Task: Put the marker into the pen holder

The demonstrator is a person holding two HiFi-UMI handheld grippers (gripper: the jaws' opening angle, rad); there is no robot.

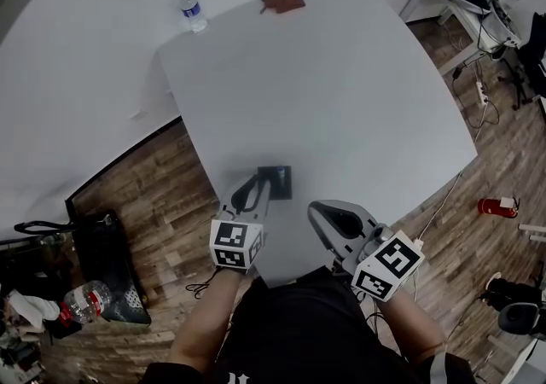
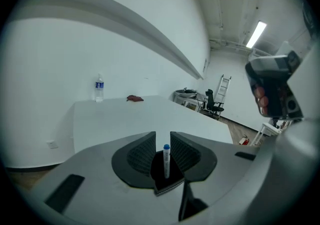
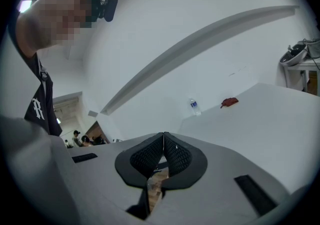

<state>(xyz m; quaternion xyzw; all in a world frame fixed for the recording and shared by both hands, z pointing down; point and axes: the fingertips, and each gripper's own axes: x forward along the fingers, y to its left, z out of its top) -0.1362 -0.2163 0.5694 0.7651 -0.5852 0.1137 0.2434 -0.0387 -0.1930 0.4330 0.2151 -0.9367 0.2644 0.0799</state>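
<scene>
A black square pen holder (image 1: 276, 181) stands near the front edge of the white table (image 1: 341, 84). A white marker with a blue cap (image 2: 166, 161) stands upright inside the pen holder (image 2: 169, 185). My left gripper (image 1: 255, 187) is right at the holder's left side; in the left gripper view its jaws (image 2: 162, 136) stand apart on either side of the marker without touching it. My right gripper (image 1: 319, 208) hovers a little to the right of the holder, and its jaws (image 3: 163, 137) meet at the tips with nothing between them.
A water bottle (image 1: 193, 13) and a red cloth (image 1: 283, 0) sit at the table's far edge. On the wooden floor are a red extinguisher (image 1: 497, 206) at the right and a dark bag (image 1: 107, 267) with a bottle (image 1: 85, 299) at the left.
</scene>
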